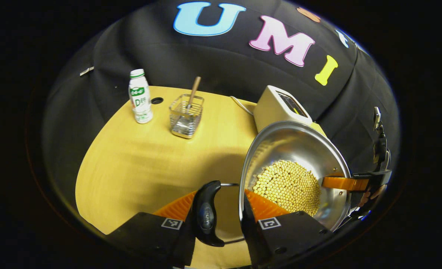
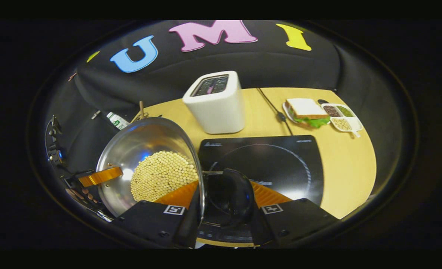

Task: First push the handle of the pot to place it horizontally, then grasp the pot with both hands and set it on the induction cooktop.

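Observation:
A steel pot (image 1: 295,149) holding yellow beans (image 1: 286,185) is gripped from both sides and looks lifted off the table. My left gripper (image 1: 219,209) is shut across the black side handle (image 1: 206,215) and the near rim. In the left gripper view the right gripper (image 1: 355,183) grips the far rim. My right gripper (image 2: 224,201) is shut on the other black handle (image 2: 232,196) beside the pot (image 2: 146,142). The left gripper (image 2: 97,175) shows at the pot's far rim. The black induction cooktop (image 2: 273,160) lies just right of the pot, under the right gripper.
A white toaster (image 2: 216,102) stands behind the cooktop, its cable (image 2: 277,112) trailing beside it. A sandwich (image 2: 305,110) and a divided dish of grains (image 2: 340,116) sit at the far right. A white bottle (image 1: 140,96) and a wire basket (image 1: 186,116) stand at the table's far left.

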`<state>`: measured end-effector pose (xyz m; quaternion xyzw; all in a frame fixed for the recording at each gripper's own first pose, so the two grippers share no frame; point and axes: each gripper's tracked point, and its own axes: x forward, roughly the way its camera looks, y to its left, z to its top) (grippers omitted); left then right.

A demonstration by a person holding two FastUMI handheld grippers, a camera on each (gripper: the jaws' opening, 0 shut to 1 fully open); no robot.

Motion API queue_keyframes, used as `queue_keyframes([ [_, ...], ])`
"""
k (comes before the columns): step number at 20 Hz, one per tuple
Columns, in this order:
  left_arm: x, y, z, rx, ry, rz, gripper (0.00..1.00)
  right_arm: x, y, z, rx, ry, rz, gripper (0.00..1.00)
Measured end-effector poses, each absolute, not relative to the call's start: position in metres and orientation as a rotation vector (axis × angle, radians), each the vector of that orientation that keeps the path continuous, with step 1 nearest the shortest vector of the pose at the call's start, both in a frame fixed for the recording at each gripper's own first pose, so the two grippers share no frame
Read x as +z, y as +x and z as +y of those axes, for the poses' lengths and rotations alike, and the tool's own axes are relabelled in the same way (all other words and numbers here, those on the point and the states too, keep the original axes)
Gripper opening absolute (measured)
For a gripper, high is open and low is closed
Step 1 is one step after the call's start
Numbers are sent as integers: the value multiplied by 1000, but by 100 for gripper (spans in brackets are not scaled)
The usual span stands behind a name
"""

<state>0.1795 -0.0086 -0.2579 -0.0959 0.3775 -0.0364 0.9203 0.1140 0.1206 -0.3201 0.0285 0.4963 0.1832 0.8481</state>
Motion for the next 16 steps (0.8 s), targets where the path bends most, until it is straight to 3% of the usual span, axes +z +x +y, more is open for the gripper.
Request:
queue_keyframes([
  [6, -263, 191, -88, -96, -212, 773, 59, -318, 142, 49, 368, 53, 1029, 59],
  [16, -292, 213, -152, -120, -194, 799, 59, -354, 168, -17, 331, 81, 1052, 59],
])
